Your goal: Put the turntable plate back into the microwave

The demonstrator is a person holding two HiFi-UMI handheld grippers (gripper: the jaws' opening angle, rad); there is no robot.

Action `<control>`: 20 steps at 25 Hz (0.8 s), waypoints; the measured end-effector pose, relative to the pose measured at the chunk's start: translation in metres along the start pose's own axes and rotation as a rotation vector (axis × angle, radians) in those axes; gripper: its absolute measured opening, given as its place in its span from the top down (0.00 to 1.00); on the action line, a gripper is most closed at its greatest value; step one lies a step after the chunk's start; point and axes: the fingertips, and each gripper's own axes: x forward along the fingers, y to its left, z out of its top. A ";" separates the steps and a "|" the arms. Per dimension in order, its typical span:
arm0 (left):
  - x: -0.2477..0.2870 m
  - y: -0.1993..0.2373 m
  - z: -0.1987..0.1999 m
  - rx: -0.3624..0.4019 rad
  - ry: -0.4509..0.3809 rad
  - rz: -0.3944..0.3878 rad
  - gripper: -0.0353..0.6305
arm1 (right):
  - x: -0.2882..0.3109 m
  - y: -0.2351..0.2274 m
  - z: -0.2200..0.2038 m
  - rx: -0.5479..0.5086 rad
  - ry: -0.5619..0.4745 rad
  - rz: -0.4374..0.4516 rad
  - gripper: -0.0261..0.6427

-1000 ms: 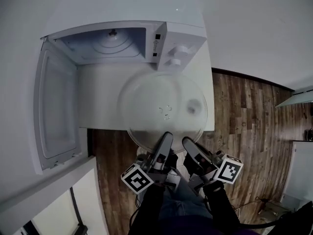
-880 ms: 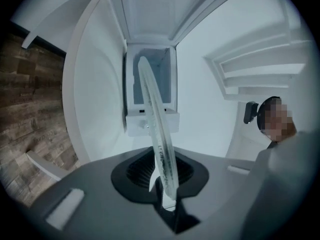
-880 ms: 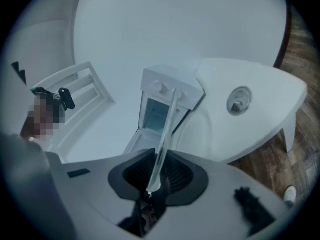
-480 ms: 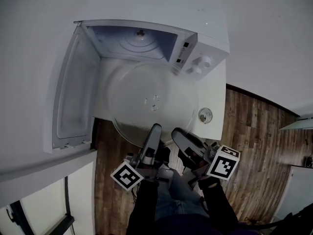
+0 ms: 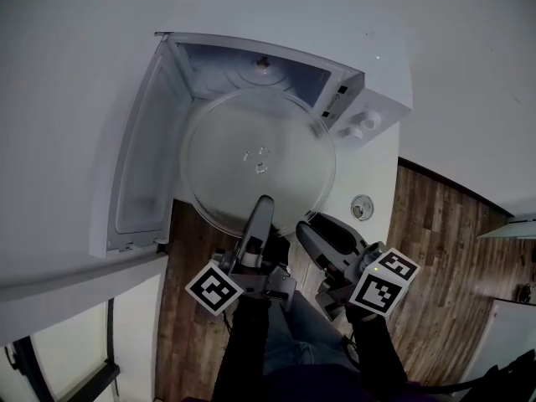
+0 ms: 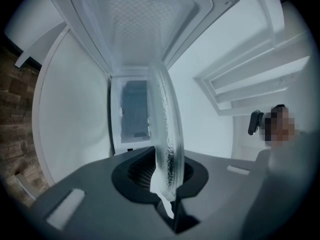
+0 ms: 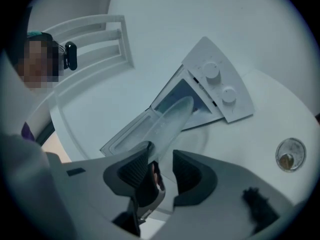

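Two grippers met the glass turntable plate [image 5: 251, 153] at its near rim. The left gripper [image 5: 263, 208] was clamped on that rim. The plate reached ahead of it to the mouth of the open microwave [image 5: 368, 111]. The right gripper [image 5: 308, 229], just beside the left, had just been opening its jaws, which stood apart with the rim between them, not pinched. The door [image 5: 138, 174] hung open ahead and left of the left gripper.
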 end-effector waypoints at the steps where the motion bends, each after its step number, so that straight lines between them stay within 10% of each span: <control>1: 0.002 0.002 0.005 -0.005 -0.002 -0.004 0.89 | 0.001 -0.001 -0.002 -0.007 0.008 -0.016 0.73; 20: 0.070 0.069 0.054 0.031 0.080 0.117 0.88 | 0.084 -0.004 0.011 -0.497 0.242 -0.263 0.94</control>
